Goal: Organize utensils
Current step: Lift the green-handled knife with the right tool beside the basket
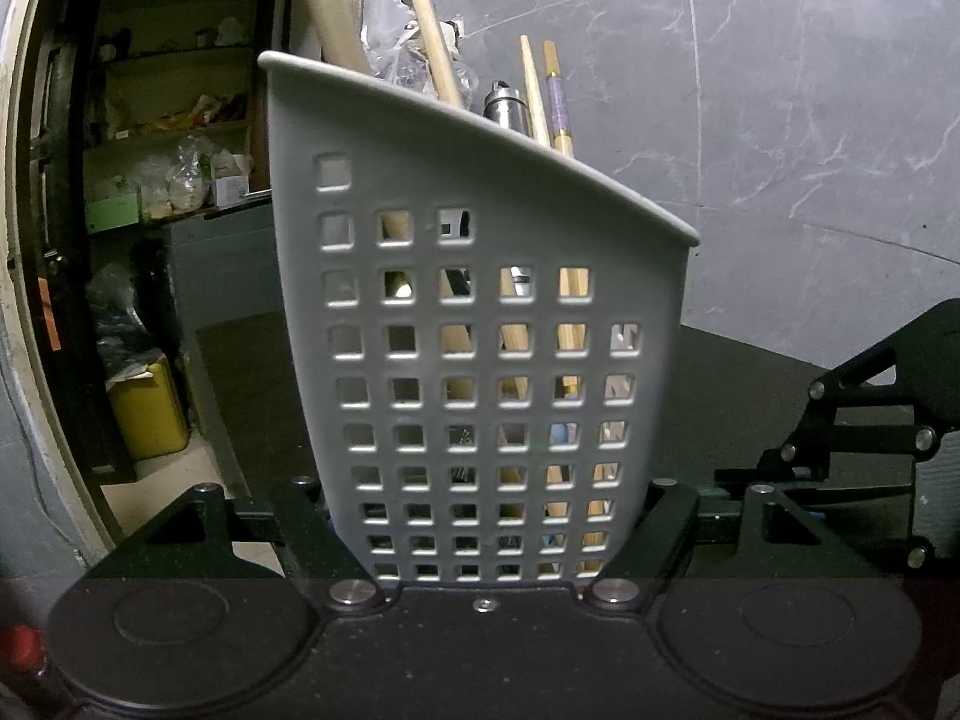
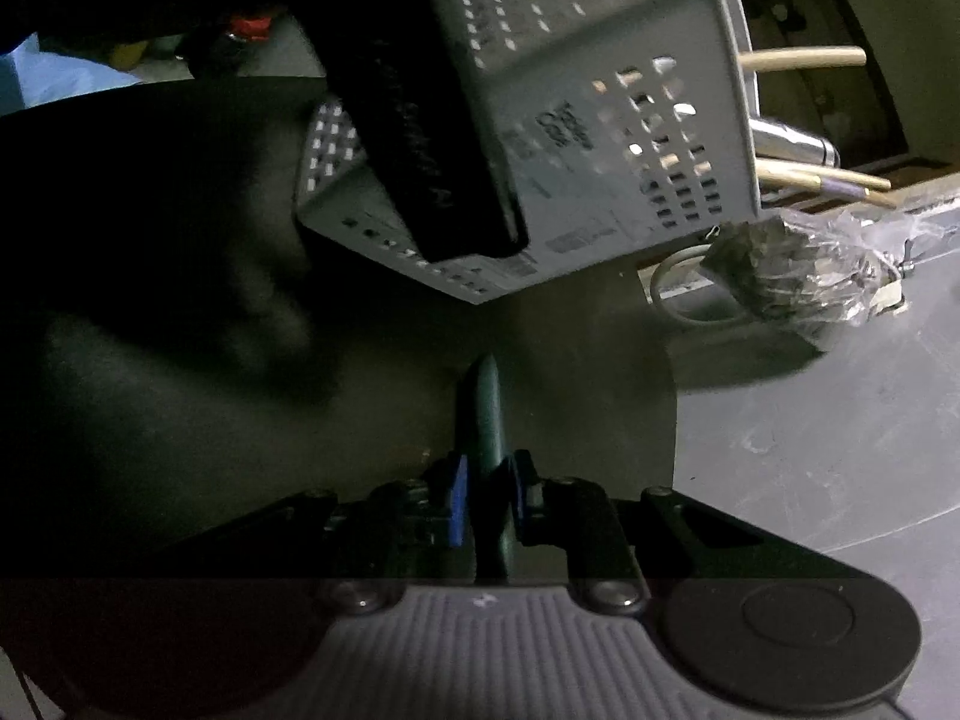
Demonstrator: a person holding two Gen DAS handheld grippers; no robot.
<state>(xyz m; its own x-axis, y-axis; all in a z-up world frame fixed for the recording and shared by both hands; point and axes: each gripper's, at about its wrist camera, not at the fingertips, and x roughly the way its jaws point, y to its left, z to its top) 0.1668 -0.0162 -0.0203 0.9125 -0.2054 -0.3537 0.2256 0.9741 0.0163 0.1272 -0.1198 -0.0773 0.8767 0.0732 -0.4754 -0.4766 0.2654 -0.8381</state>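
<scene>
Biggest thing here is the grey perforated utensil holder (image 1: pixel 480 324), a tall plastic caddy with square holes and a slanted rim, standing on a dark mat (image 1: pixel 252 384) over a grey marbled surface (image 1: pixel 780 120). The left gripper (image 1: pixel 489 540) is clamped on it, one finger against each side wall down near the base, so the caddy sits squeezed between the jaws.

Sticking out of the top are wooden handles (image 1: pixel 435 48), a shiny metal handle (image 1: pixel 507 108), and a pair of chopsticks (image 1: pixel 543 96), one with a purple-and-gold end. There's also a crinkly clear plastic bag (image 2: pixel 810 264) poking out next to them.

Right gripper (image 2: pixel 486 498) is nearly closed, its blue pads pinching a slim dark green handle (image 2: pixel 489 414) that points toward the caddy's base but is clearly apart from it. Can't tell what kind of utensil it is.
</scene>
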